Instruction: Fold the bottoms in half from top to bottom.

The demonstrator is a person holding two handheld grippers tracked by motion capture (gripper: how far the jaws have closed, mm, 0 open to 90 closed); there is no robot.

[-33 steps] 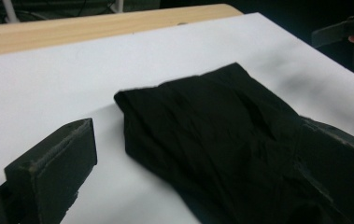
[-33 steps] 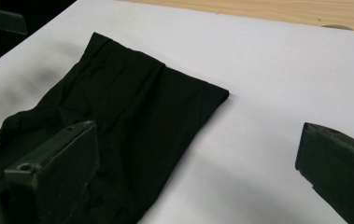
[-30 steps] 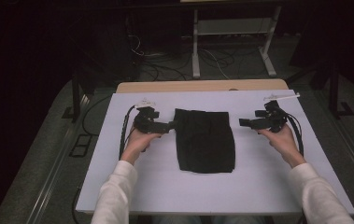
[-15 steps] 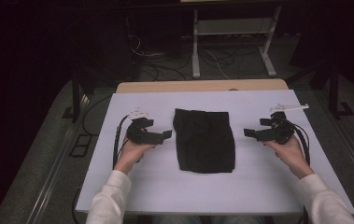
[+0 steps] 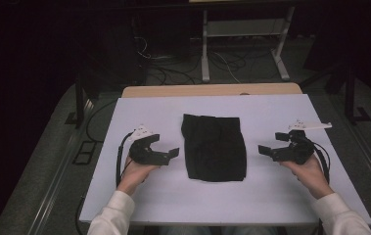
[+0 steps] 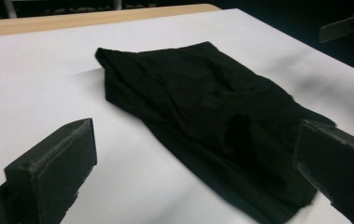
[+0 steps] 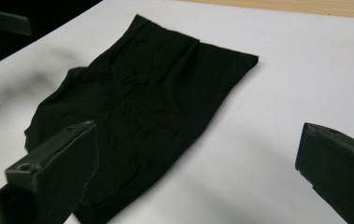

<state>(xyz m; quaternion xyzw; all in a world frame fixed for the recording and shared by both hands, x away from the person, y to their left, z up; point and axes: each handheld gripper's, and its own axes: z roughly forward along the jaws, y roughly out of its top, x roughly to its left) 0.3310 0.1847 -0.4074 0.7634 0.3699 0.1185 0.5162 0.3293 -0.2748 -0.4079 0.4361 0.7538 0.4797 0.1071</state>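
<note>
Black cloth (image 5: 216,148) lies folded flat mid-worktop (image 5: 139,110). Left tongs (image 5: 166,153) at its 9 o'clock, right tongs (image 5: 269,150) at 3, both wide, empty, apart from it. Likely between folds; next move needs an edge pinch.

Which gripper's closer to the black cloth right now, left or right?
Left. The left gripper sits just off the black cloth at its left edge, jaws open. The right gripper is off the right edge with a slightly wider gap, also open.
</note>
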